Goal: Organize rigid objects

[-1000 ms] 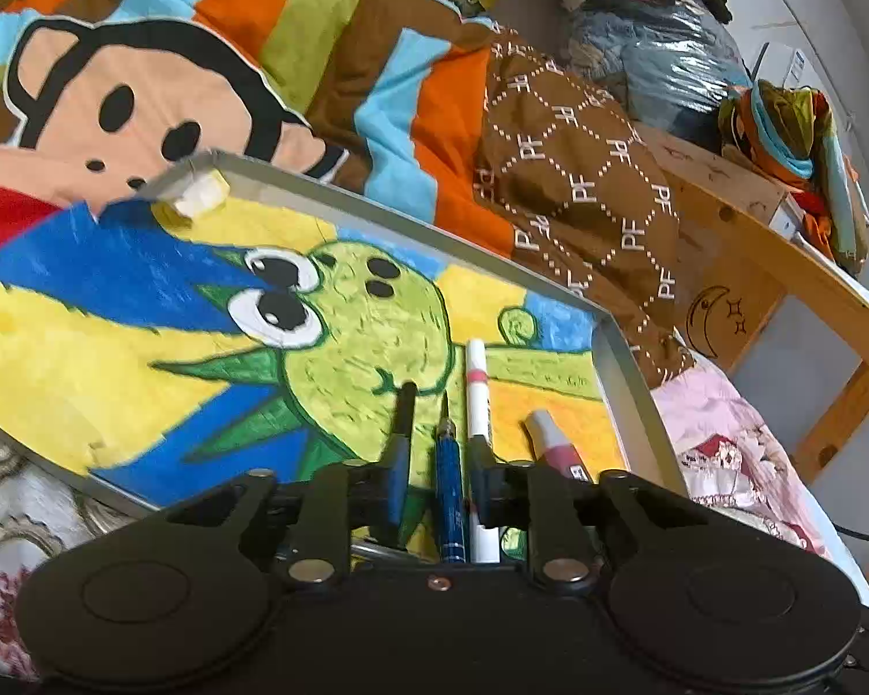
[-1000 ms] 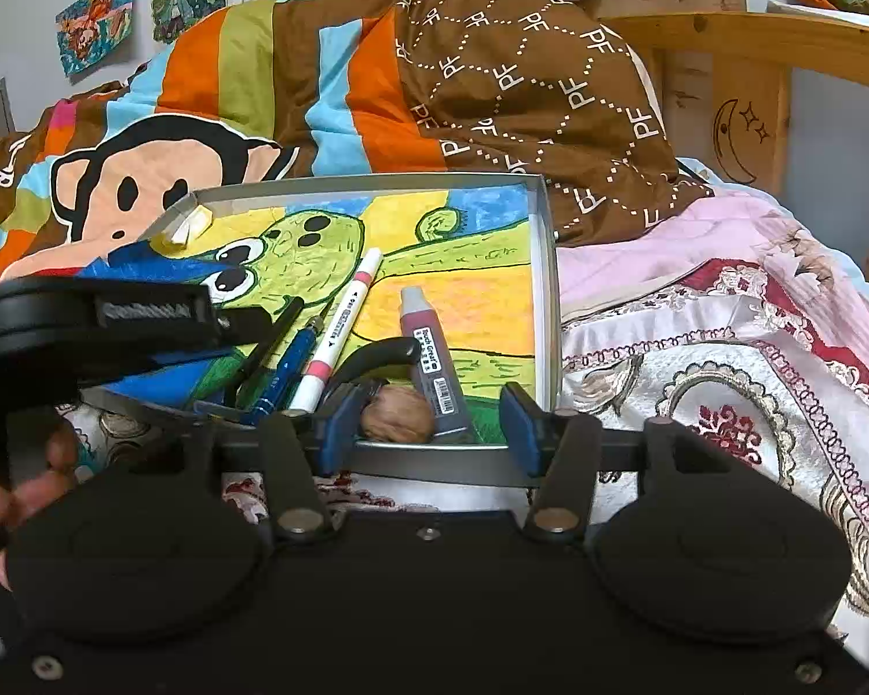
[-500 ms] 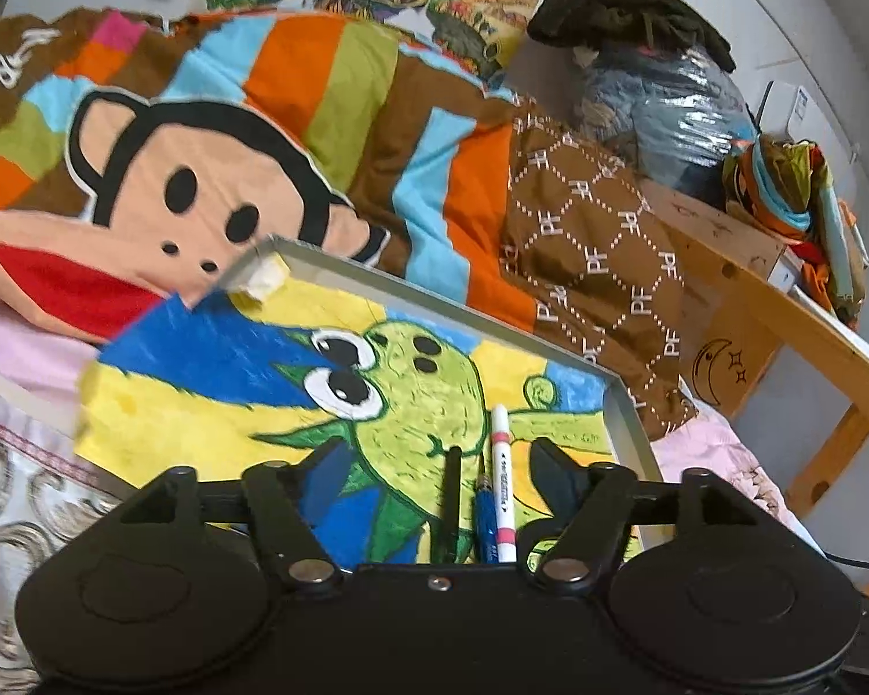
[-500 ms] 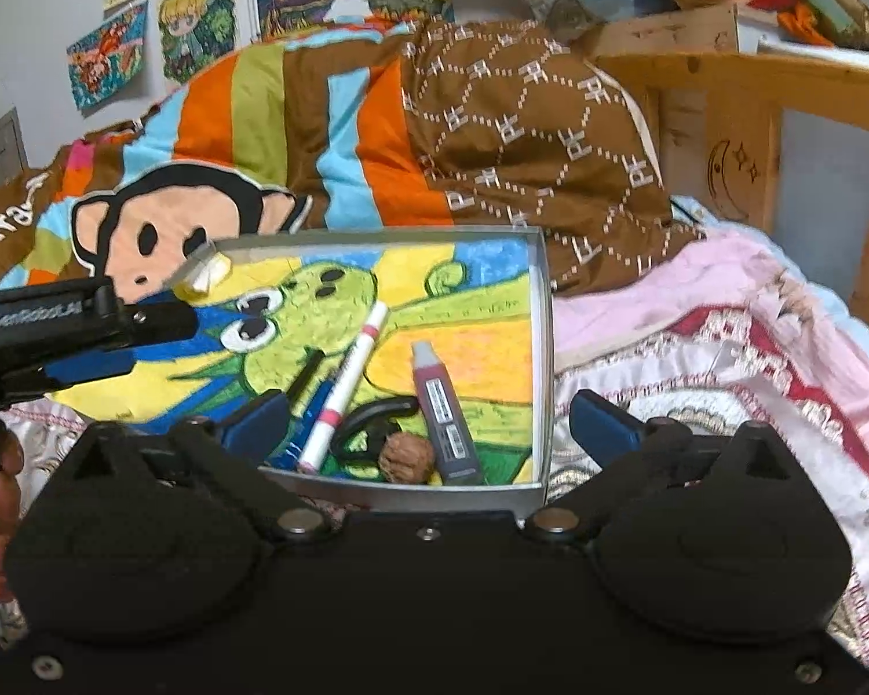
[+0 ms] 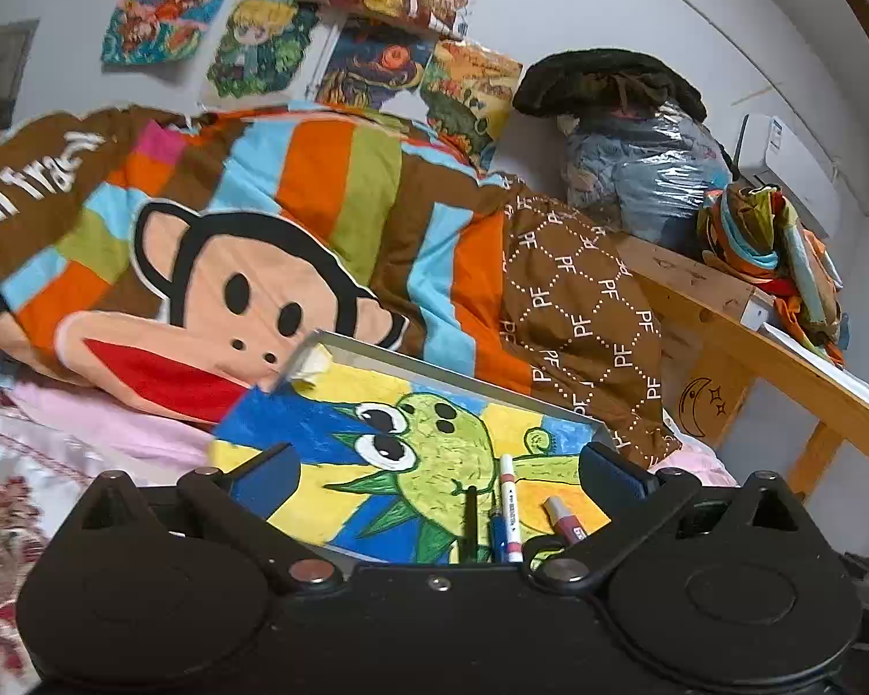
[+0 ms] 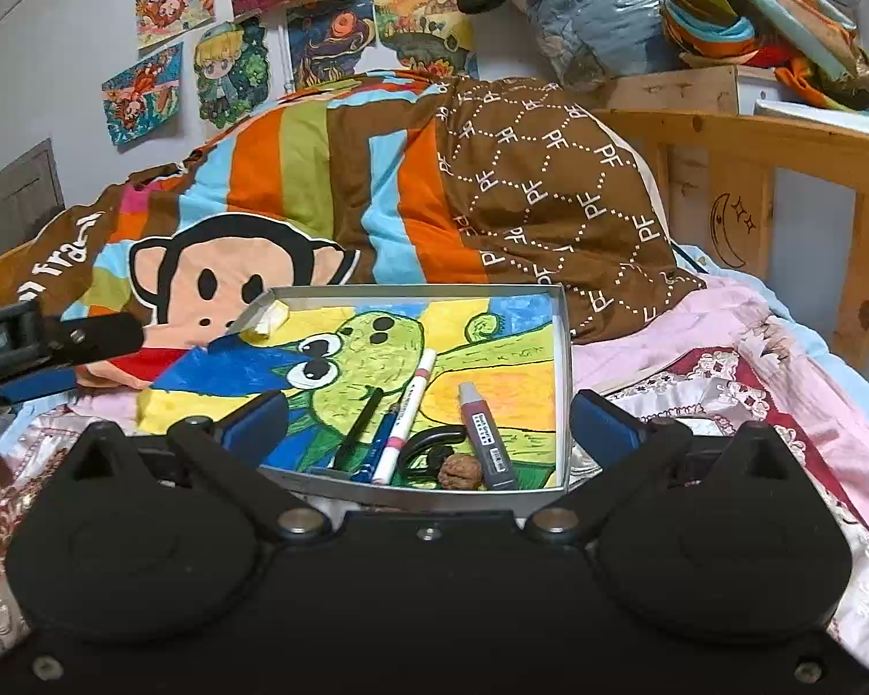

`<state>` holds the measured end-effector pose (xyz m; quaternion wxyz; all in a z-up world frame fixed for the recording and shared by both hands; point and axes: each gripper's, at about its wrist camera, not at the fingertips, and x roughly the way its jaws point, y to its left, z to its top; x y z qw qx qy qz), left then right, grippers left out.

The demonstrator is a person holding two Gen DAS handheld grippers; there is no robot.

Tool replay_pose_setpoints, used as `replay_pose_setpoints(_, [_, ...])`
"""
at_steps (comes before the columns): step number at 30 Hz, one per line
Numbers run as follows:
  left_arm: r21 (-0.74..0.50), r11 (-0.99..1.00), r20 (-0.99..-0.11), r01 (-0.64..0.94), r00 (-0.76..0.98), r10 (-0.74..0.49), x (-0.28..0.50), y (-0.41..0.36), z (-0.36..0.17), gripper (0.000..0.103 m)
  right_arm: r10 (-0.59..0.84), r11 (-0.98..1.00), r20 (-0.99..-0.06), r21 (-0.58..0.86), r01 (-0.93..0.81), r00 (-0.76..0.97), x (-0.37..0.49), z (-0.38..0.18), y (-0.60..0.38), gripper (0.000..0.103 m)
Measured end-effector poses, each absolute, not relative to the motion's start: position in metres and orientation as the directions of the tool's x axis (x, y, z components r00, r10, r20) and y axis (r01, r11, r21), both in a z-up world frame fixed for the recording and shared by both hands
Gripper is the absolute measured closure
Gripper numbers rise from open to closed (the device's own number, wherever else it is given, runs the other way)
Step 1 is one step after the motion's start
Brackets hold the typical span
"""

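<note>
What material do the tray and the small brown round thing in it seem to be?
Tray: likely thin sheet metal, matt grey; its walls are thin, folded and evenly grey. Brown thing: probably a walnut, a natural woody shell; its surface is wrinkled and dull. Neither is certain from looks alone.

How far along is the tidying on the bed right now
Mostly done, it seems. The tray holds a black pen, blue pen, white marker, grey marker, walnut and a black looped item. Nothing is in hand: the left gripper and right gripper are both open and empty. No loose items show on the bedding.
</note>
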<state>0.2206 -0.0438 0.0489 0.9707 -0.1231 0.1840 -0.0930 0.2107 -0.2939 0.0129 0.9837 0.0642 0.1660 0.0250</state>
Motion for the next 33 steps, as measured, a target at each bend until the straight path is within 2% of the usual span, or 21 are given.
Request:
replay_pose_setpoints(10, [-0.265, 0.961, -0.282, 0.081, 0.946, -0.157, 0.146, -0.021, 0.056, 0.001, 0.063, 0.987, -0.314, 0.163, -0.011, 0.947, 0.149, 0.024, -0.285, 0.0])
replay_pose_setpoints(15, [-0.273, 0.959, -0.281, 0.069, 0.948, -0.148, 0.115, -0.013, 0.051, 0.001, 0.057, 0.985, -0.328, 0.175, 0.001, 0.943, 0.112, 0.011, -0.278, 0.0])
replay_pose_setpoints(28, [-0.204, 0.977, -0.282, 0.07, 0.951, -0.127, 0.053, 0.005, 0.027, 0.001, 0.017, 0.997, -0.35, 0.076, 0.01, 0.937, 0.025, -0.006, -0.225, 0.0])
replay_pose_setpoints(33, [-0.183, 0.982, -0.317, 0.041, 0.943, -0.099, 0.039, 0.01, 0.013, 0.001, 0.004, 0.997, -0.363, 0.072, 0.024, 0.932, -0.002, -0.011, -0.215, 0.0])
